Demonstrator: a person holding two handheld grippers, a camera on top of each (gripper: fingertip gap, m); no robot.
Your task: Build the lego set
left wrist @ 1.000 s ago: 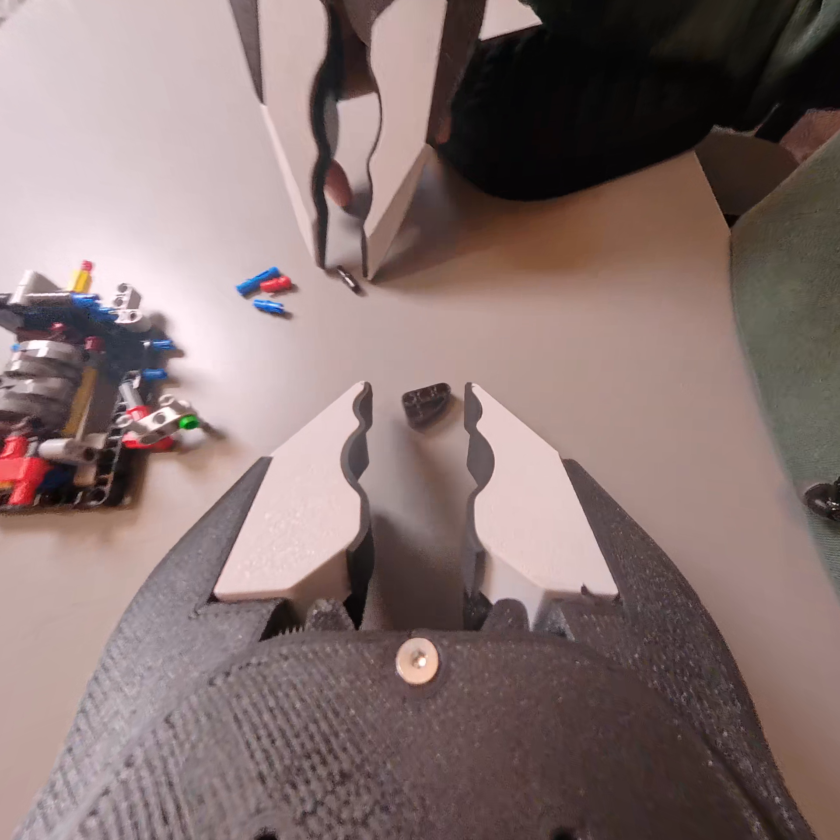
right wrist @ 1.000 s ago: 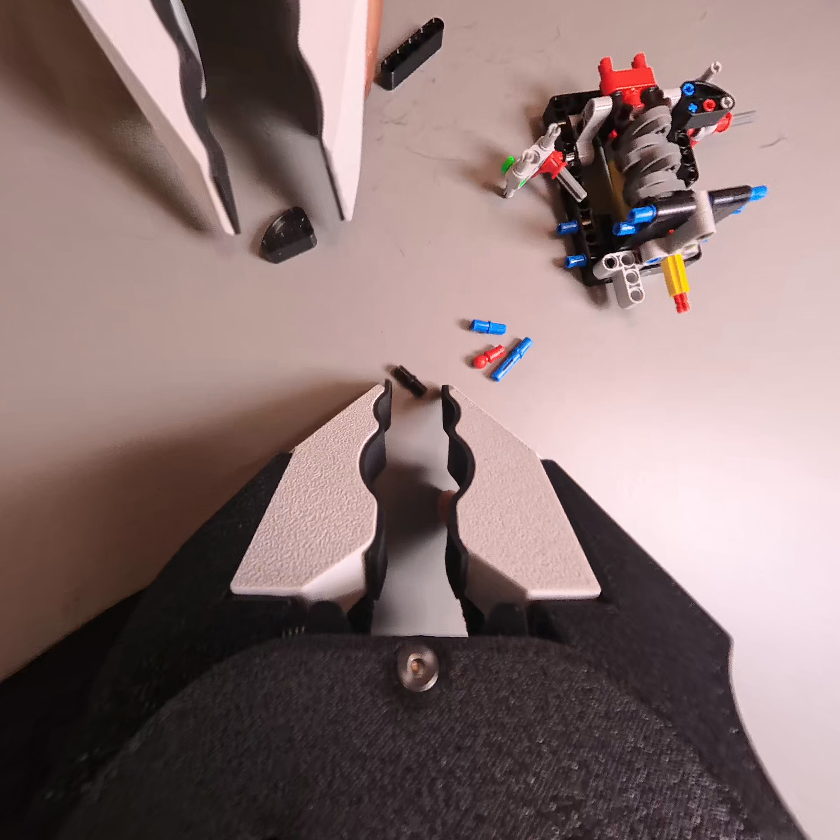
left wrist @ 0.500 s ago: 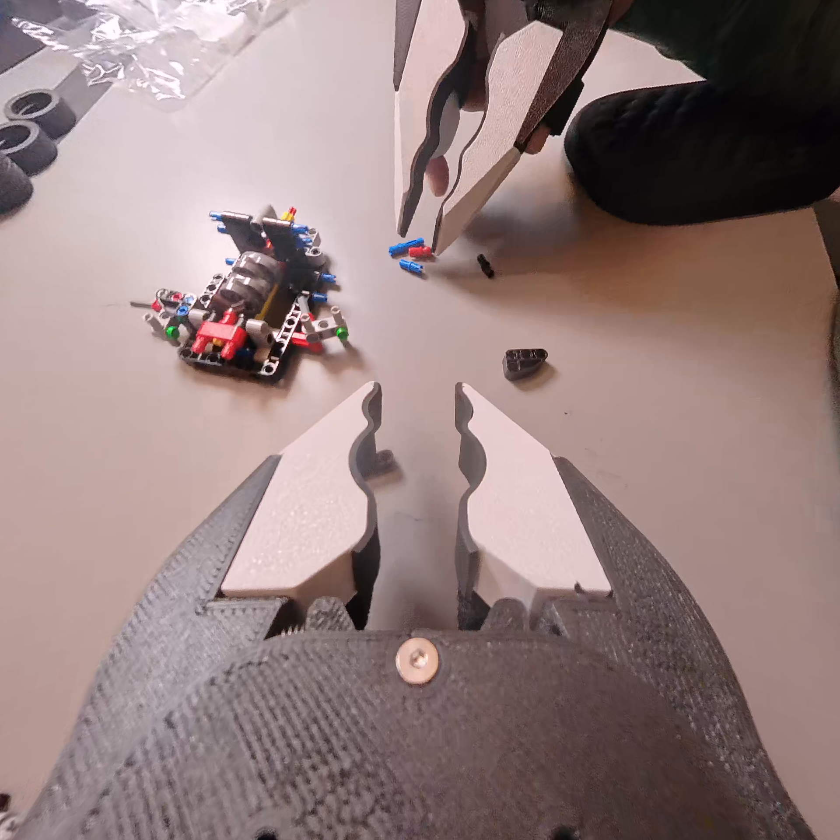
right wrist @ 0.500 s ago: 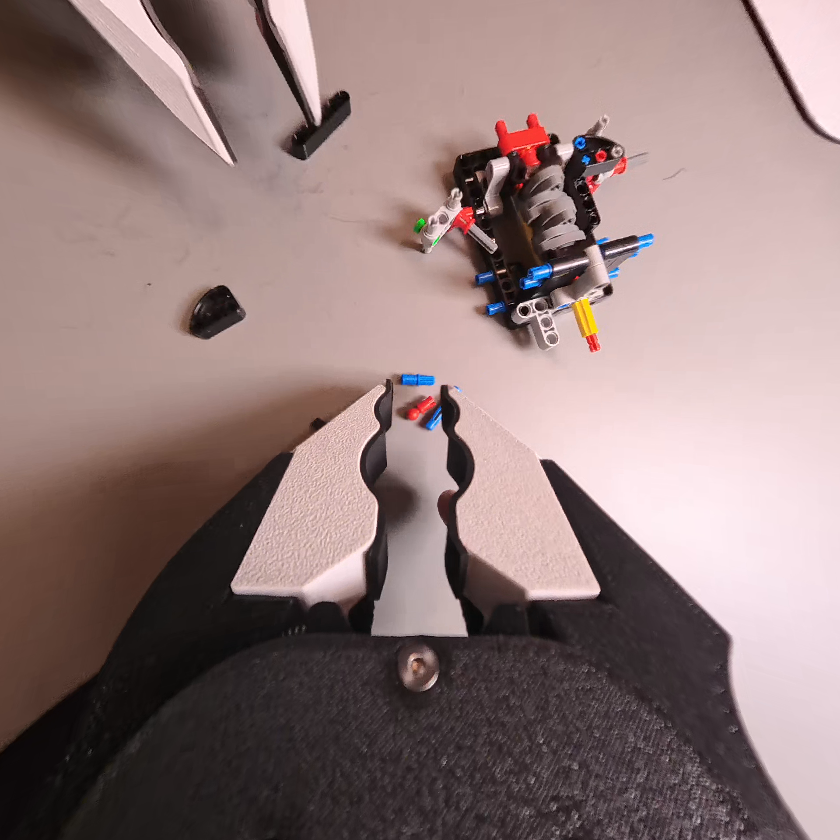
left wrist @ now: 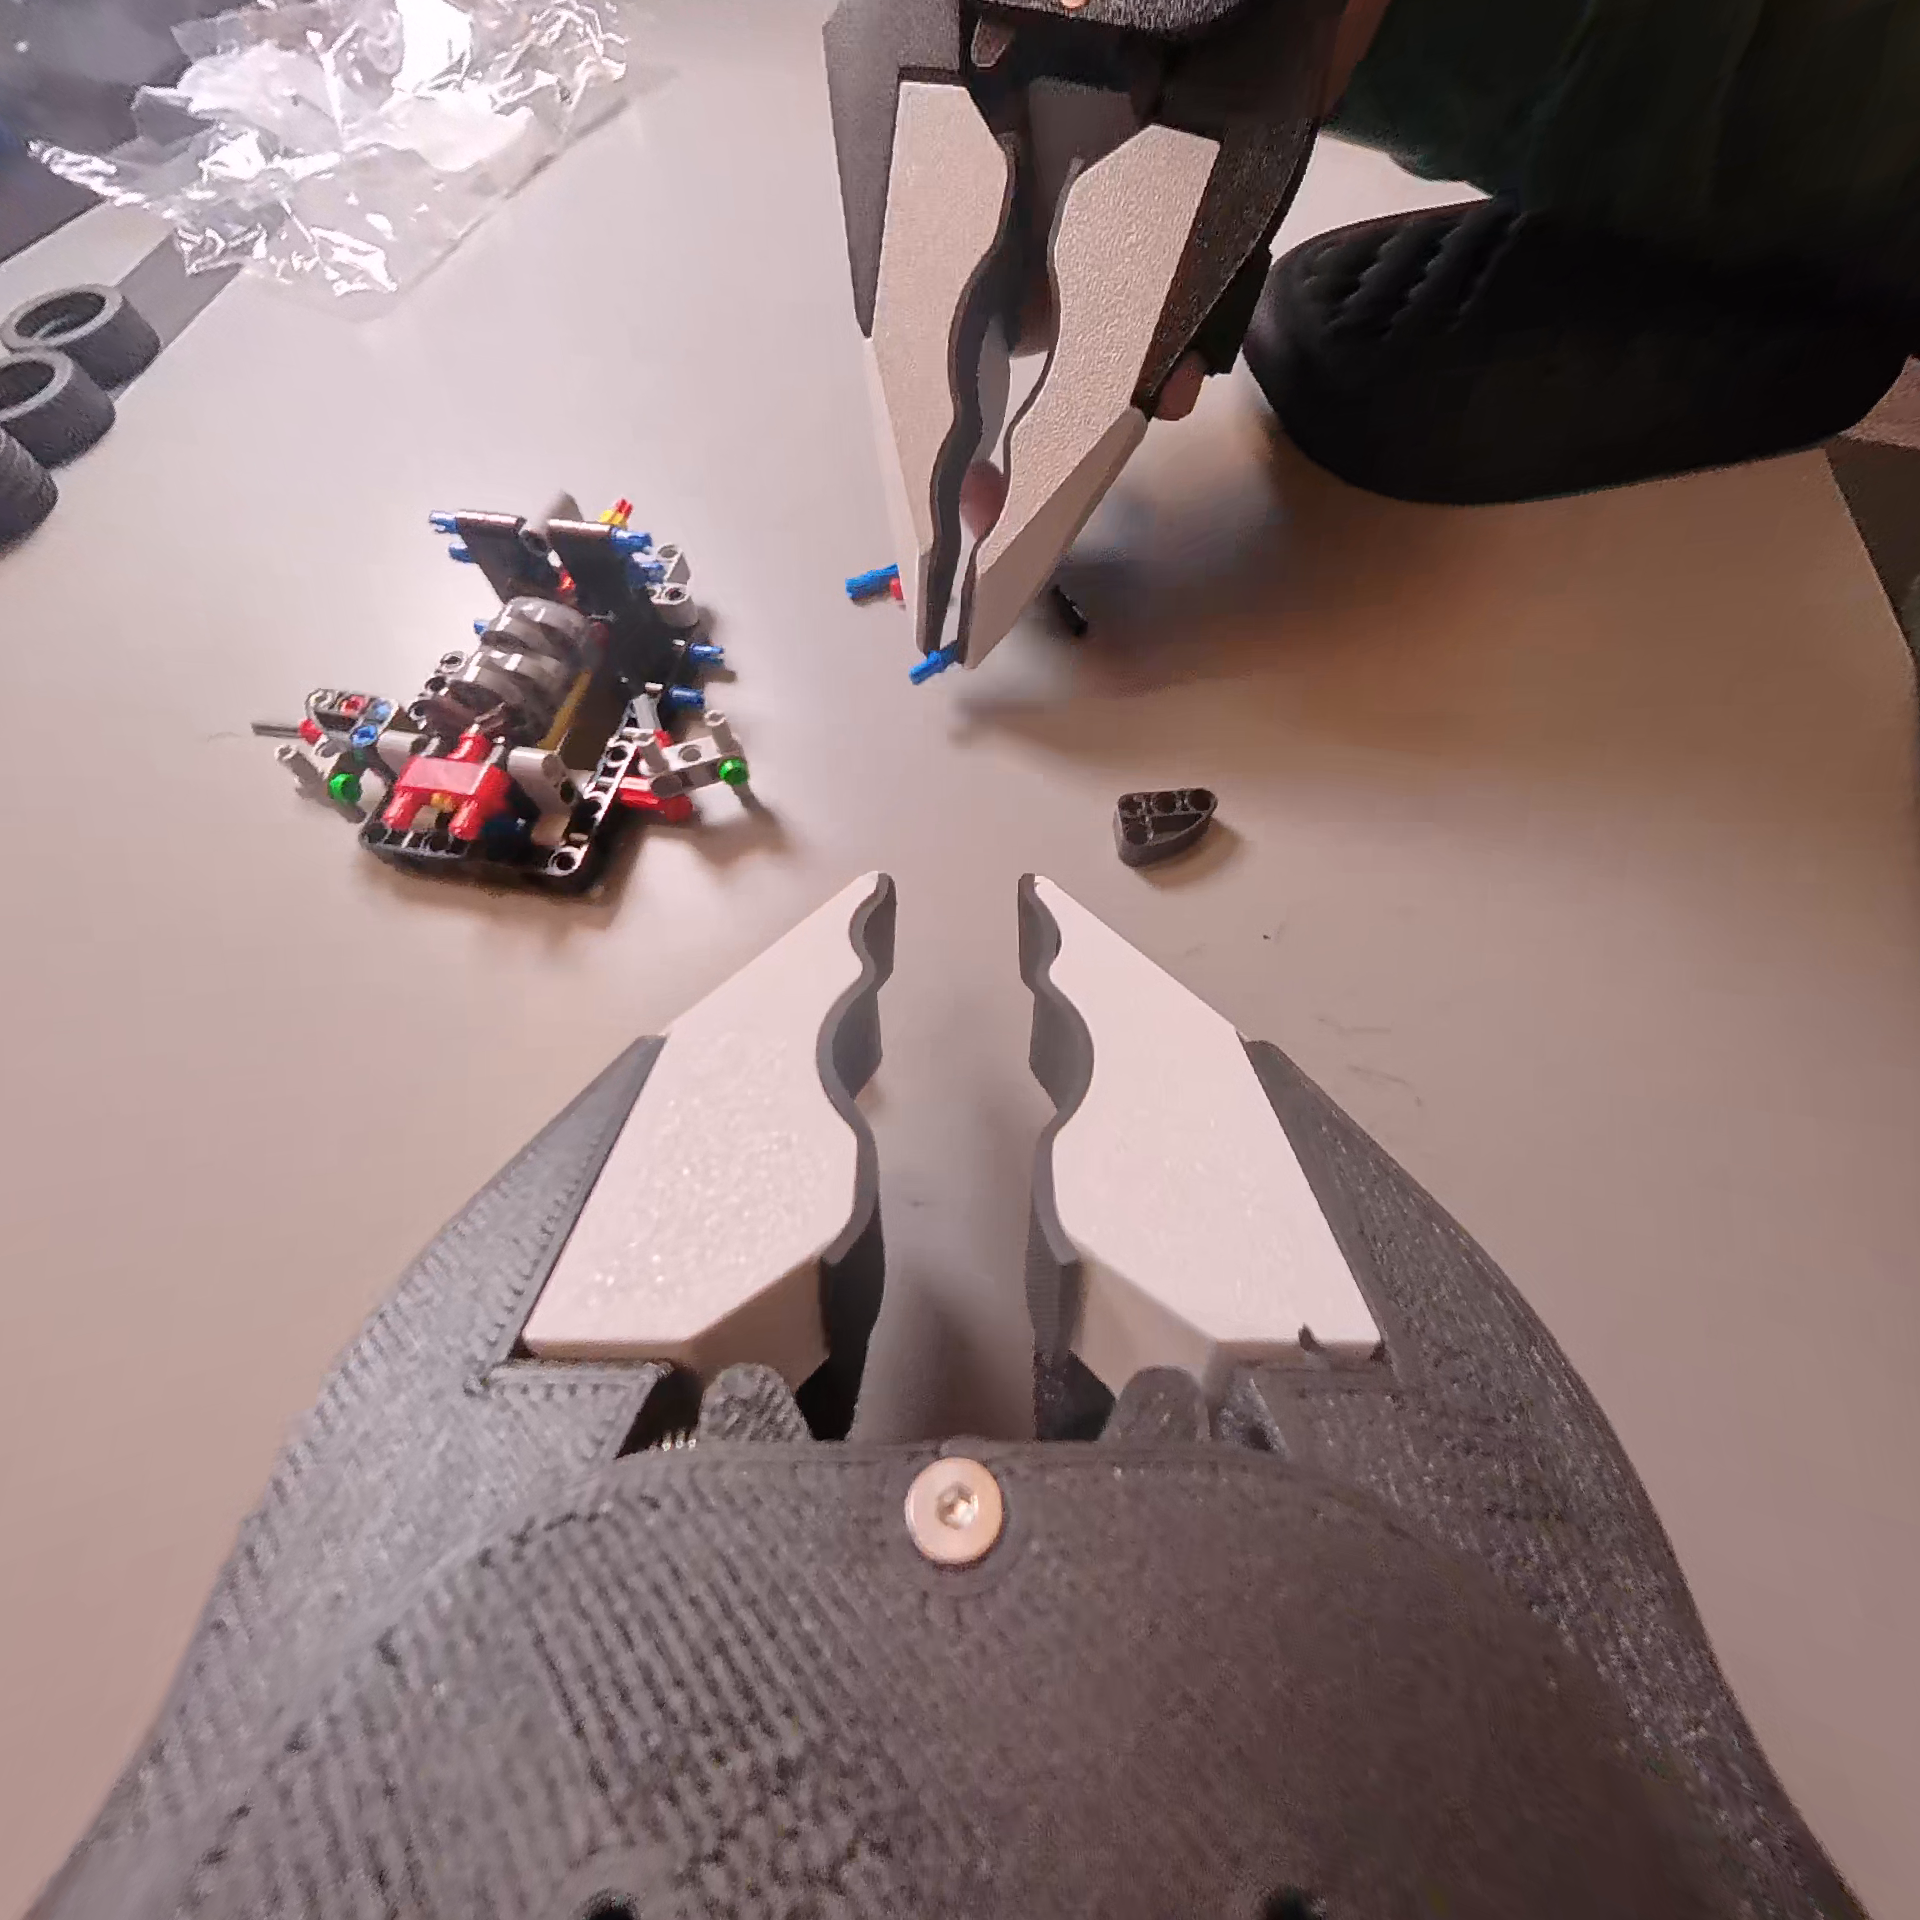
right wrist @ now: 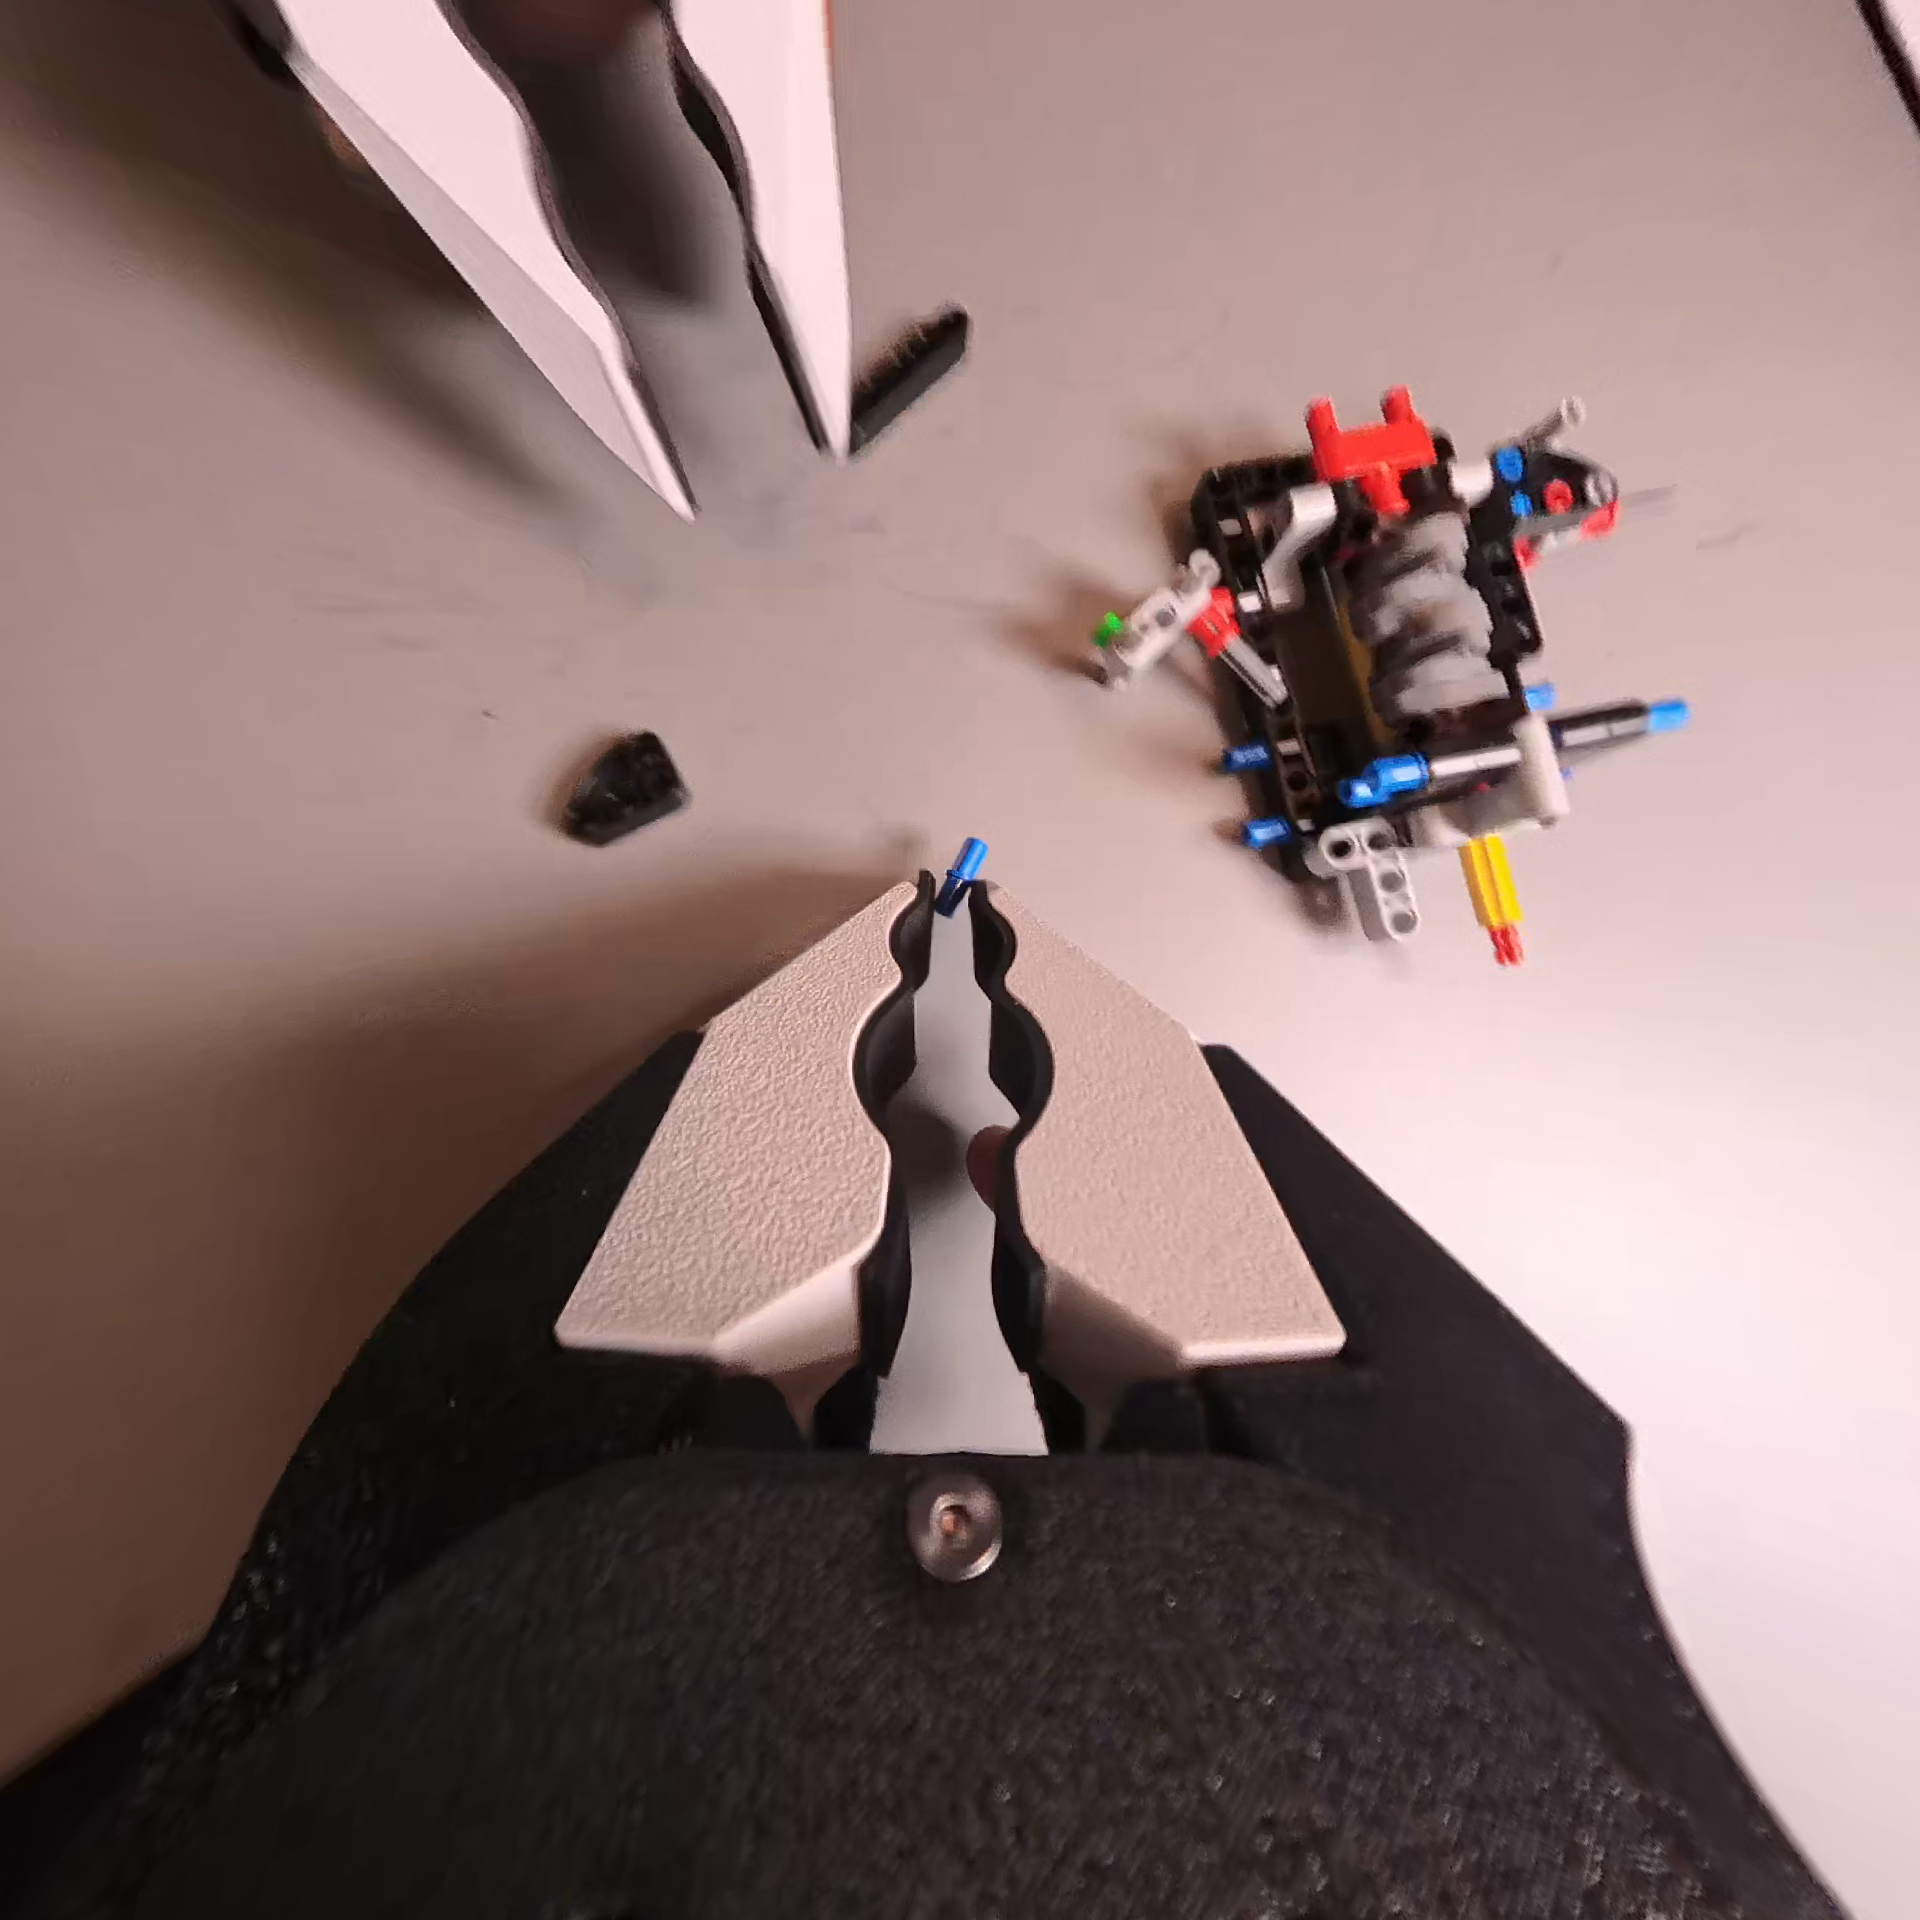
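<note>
The part-built lego model [left wrist: 540, 707] lies on the beige table, black frame with grey, red and blue parts; it also shows in the right wrist view [right wrist: 1403, 665]. My right gripper [right wrist: 951, 888] is shut on a small blue pin [right wrist: 961, 873], seen from the left wrist view [left wrist: 951, 649] with the pin [left wrist: 928, 665] at its tips. My left gripper [left wrist: 954, 883] is open and empty above the table. A small black curved piece [left wrist: 1166, 826] lies just right of its tips, also in the right wrist view [right wrist: 623, 784].
Loose blue and red pins [left wrist: 871, 582] and a small black pin [left wrist: 1070, 613] lie by the right gripper. A black beam [right wrist: 909, 374] lies near the left gripper's tips. Crumpled clear plastic [left wrist: 343, 125] and black tyres [left wrist: 62, 364] sit far left. A person's dark sleeve [left wrist: 1558, 343] rests far right. The left gripper's tips are roughly 8 centimeters from the right gripper's.
My right gripper has closed on a blue pin from the loose group and lifted it. My left gripper drew back from the black curved piece, which stays on the table.
</note>
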